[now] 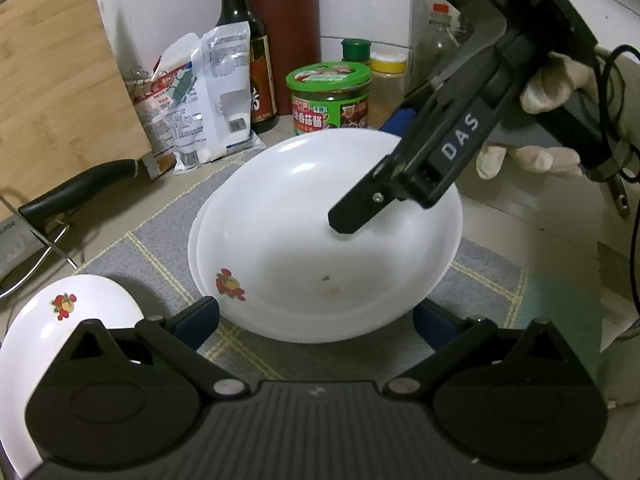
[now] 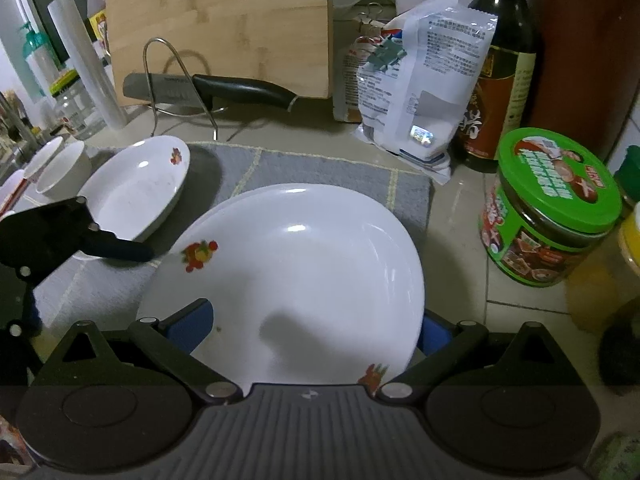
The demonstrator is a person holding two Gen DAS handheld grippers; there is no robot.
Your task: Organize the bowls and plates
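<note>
Two white flower-print plates lie stacked on a grey mat, the top plate sitting slightly askew. My right gripper is open; one finger hovers over the plate's inside and the other blue pad is beyond its far rim. My left gripper is open too, with its pads on either side of the stack's near rim. A third matching plate rests at the mat's left edge. Beside it stand small white bowls.
A green-lidded jar, a dark sauce bottle and a white bag crowd the back right. A knife lies on a wire rack before a wooden cutting board. A gloved hand holds the right gripper.
</note>
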